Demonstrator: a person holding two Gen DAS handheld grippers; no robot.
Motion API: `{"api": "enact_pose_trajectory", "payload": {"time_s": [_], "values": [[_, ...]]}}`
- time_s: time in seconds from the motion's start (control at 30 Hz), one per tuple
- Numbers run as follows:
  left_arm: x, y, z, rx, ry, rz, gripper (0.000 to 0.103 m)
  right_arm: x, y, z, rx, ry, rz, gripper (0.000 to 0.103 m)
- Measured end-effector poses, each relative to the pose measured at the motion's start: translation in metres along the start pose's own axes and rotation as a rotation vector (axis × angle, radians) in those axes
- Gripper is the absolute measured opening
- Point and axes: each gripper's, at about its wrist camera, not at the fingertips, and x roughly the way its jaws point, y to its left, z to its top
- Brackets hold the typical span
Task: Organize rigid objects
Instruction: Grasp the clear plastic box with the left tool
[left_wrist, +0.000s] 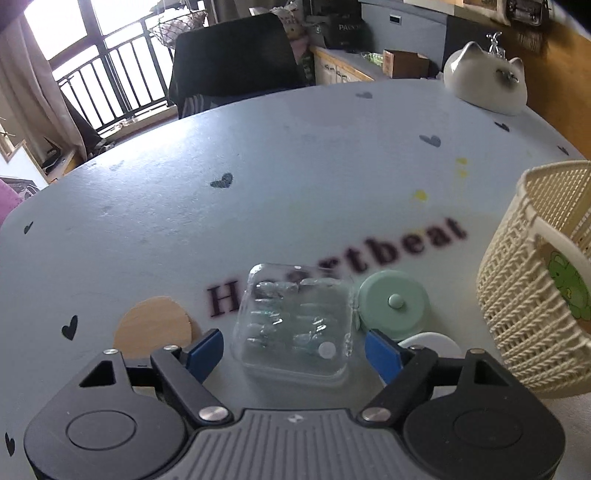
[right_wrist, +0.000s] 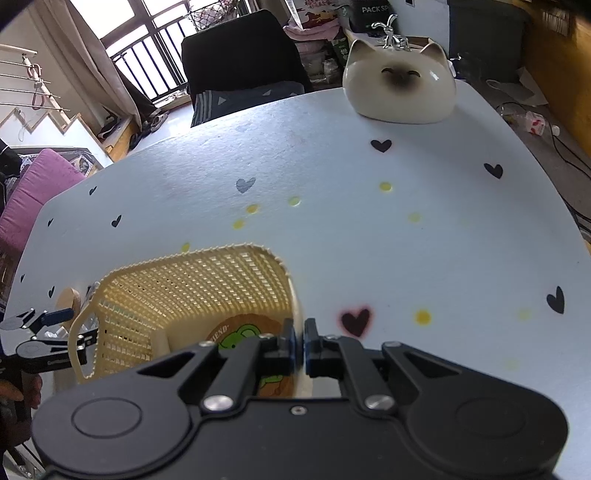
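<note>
A clear plastic box (left_wrist: 295, 321) lies on the table between the blue pads of my open left gripper (left_wrist: 293, 350), pads apart from its sides. A mint-green round case (left_wrist: 393, 302) sits just right of the box, a white disc (left_wrist: 430, 341) below it, and a round wooden coaster (left_wrist: 153, 325) to the left. The cream woven basket (left_wrist: 539, 295) stands at the right. In the right wrist view my right gripper (right_wrist: 299, 345) is shut on the basket's near rim (right_wrist: 295, 295); a green-frog item (right_wrist: 240, 338) lies inside the basket.
A white cat-shaped ceramic (right_wrist: 399, 92) sits at the table's far edge. A black chair (left_wrist: 236, 62) stands behind the table (left_wrist: 258, 166). The left gripper also shows at the left of the right wrist view (right_wrist: 55, 332).
</note>
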Motion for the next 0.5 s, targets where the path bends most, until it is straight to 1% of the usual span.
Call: {"api": "enact_pose_trajectory", "payload": {"time_s": [0.2, 0.4, 0.5], "values": [[0.012, 0.001, 0.009, 0.006, 0.006, 0.003, 0.084, 0.0, 0.0, 0.0, 0.006, 0.001, -0.001, 0.005], [0.019, 0.008, 0.015, -0.056, 0.004, -0.028, 0.084, 0.001, 0.0, 0.0, 0.011, 0.0, -0.003, 0.005], [0.019, 0.012, 0.014, -0.103, 0.003, -0.055, 0.079, 0.001, 0.0, 0.0, 0.01, 0.0, -0.003, 0.005]]}}
